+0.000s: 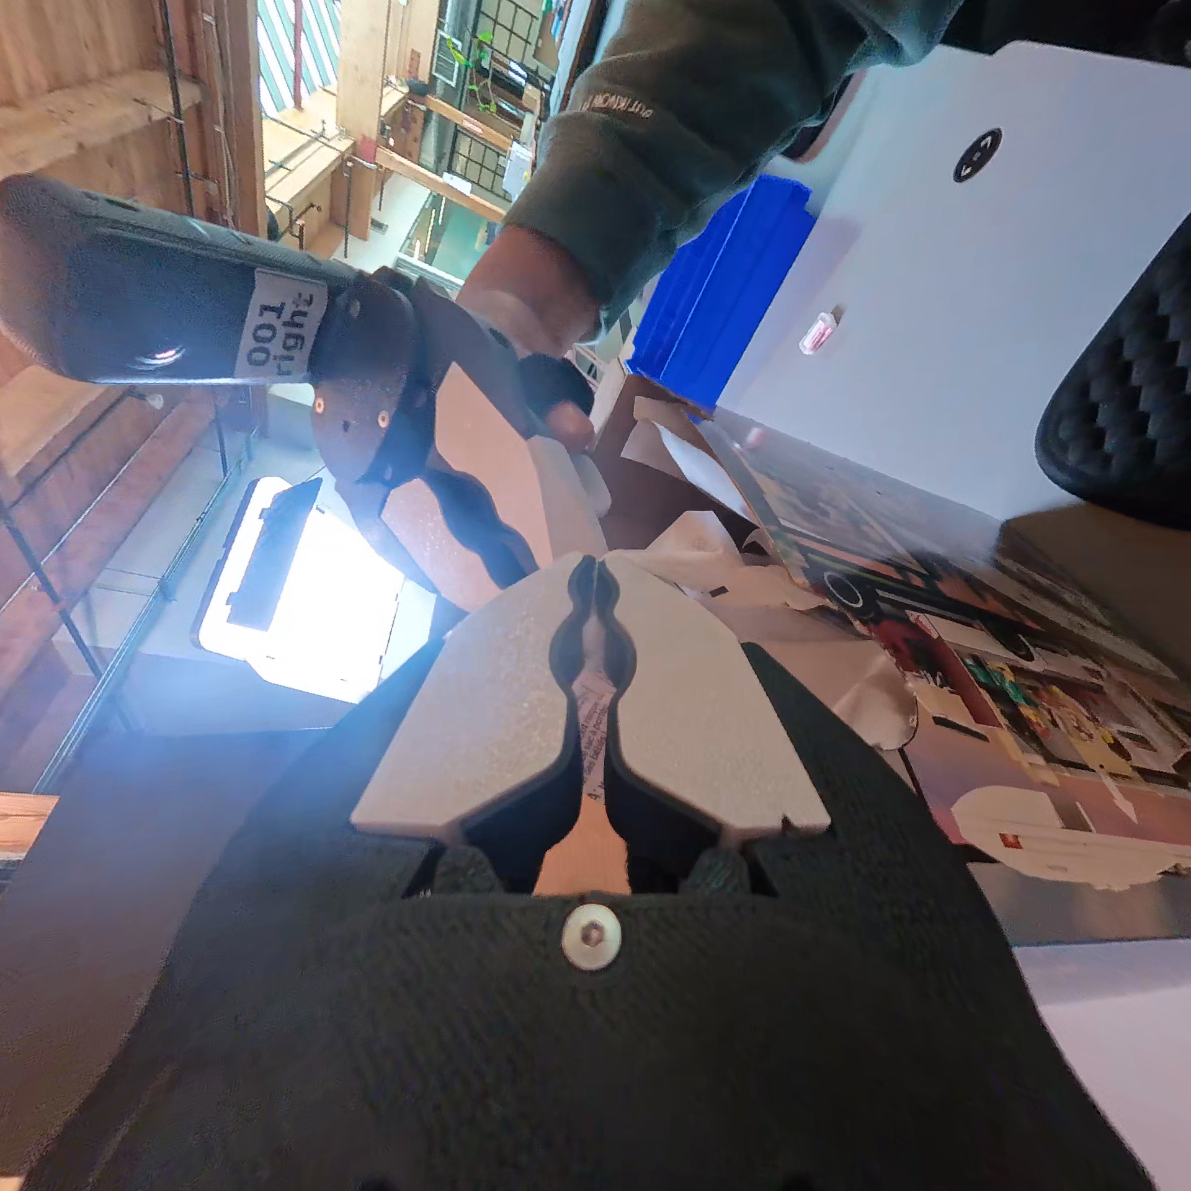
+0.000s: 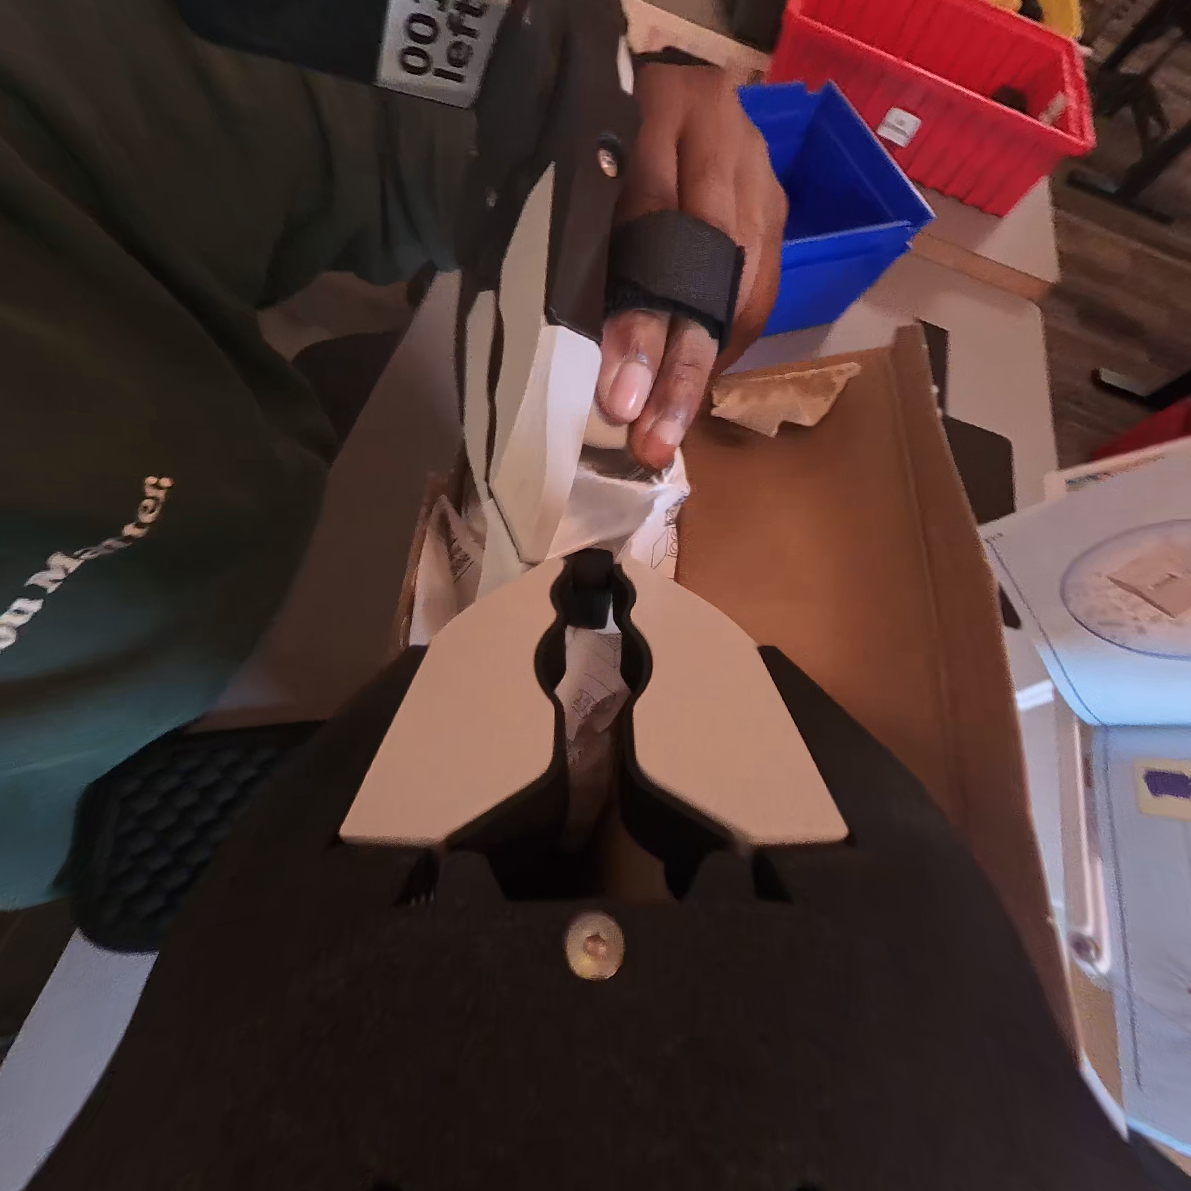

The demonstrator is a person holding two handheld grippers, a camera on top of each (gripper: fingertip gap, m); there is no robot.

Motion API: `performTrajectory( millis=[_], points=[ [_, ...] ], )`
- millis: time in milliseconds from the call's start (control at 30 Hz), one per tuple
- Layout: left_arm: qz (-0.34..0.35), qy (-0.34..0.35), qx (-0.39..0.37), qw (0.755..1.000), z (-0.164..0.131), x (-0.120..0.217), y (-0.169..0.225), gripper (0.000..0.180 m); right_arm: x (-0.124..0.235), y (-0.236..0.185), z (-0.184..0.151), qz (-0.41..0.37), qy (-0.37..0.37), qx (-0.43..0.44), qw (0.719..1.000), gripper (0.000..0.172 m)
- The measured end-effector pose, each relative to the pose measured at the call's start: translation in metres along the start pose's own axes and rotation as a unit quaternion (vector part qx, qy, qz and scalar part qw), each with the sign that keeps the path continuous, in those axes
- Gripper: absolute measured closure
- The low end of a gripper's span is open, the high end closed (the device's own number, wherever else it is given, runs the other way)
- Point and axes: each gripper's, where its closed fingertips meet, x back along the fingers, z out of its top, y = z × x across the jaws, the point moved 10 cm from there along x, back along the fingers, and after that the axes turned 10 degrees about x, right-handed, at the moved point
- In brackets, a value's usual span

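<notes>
A: Black ribbed cap (image 2: 588, 602), where is it?
B: At the tips of the right gripper (image 2: 590, 570), dead centre of the right wrist view, over the open cardboard box (image 2: 838, 580).

A: Axis?
B: It is a short cylinder. The long axis runs along the fingers, 6 to 12 o'clock, and the plainer end points to 12. The lower band has fine vertical ribs. It looks like matte hard plastic.

A: Claw state, right?
B: Narrow gap. Both dark wavy pads press on the cap's sides, so it is held.

A: Left gripper (image 1: 596, 570)?
B: Its tips meet. A thin printed sheet shows in the hollow behind them. From the right wrist view its pale fingers pinch a clear bag (image 2: 612, 509), crinkly and glossy, just past the cap at 12 o'clock.

A: Around it?
B: A hand (image 2: 696, 193) with a black strap is on the left gripper's handle at 12. The box is brown, smooth inside, with its flap standing at 3 o'clock. Crumpled brown paper (image 2: 786, 393) lies in it at 1 o'clock. A blue bin (image 2: 838, 213) of rigid plastic with square walls is at 1, and a red bin (image 2: 934, 96) is beyond it. In the left wrist view a glossy colour-printed carton (image 1: 967, 644) lies at 3 o'clock.
</notes>
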Motion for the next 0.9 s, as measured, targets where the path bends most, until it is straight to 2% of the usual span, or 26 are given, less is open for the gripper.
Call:
performTrajectory(
  millis=[100,200,333,367,433,500,567,667,733,833,900],
  points=[
    [-0.013,0.022,0.004,1.0,0.004,0.0,0.004,0.18,-0.013,-0.002,0.006,-0.041,-0.045,-0.046,0.997,0.16],
    [-0.015,0.029,0.012,0.999,0.005,0.002,0.005,0.18,-0.018,-0.005,0.009,-0.08,-0.074,-0.047,0.993,0.161],
    [-0.021,0.043,0.028,0.998,0.003,0.007,0.005,0.18,-0.03,-0.019,0.017,-0.168,-0.156,0.06,0.972,0.161],
    [-0.026,0.045,0.028,0.998,0.003,0.008,0.005,0.18,-0.031,-0.022,0.018,-0.17,-0.162,0.082,0.969,0.161],
    [-0.028,0.055,0.023,0.998,0.006,0.009,0.007,0.18,-0.025,-0.025,0.018,-0.108,-0.121,0.098,0.982,0.161],
    [-0.027,0.078,0.02,0.996,0.011,0.01,0.008,0.18,-0.015,-0.024,0.016,-0.021,-0.04,0.065,0.997,0.16],
    [-0.024,0.082,0.021,0.996,0.012,0.009,0.01,0.18,-0.013,-0.02,0.014,0.023,-0.01,0.029,0.999,0.16],
    [-0.022,0.094,0.021,0.995,0.011,0.01,0.01,0.18,-0.016,-0.019,0.016,0.02,-0.007,0.015,1.0,0.161],
    [-0.025,0.098,0.018,0.995,0.013,0.01,0.011,0.18,-0.026,-0.019,0.016,-0.007,-0.034,0.001,0.999,0.16],
    [-0.028,0.095,0.018,0.995,0.012,0.011,0.012,0.18,-0.031,-0.025,0.022,-0.061,-0.098,0.059,0.992,0.16],
    [-0.029,0.09,0.019,0.995,0.013,0.01,0.011,0.18,-0.027,-0.028,0.024,-0.072,-0.116,0.083,0.987,0.157]
  ],
)
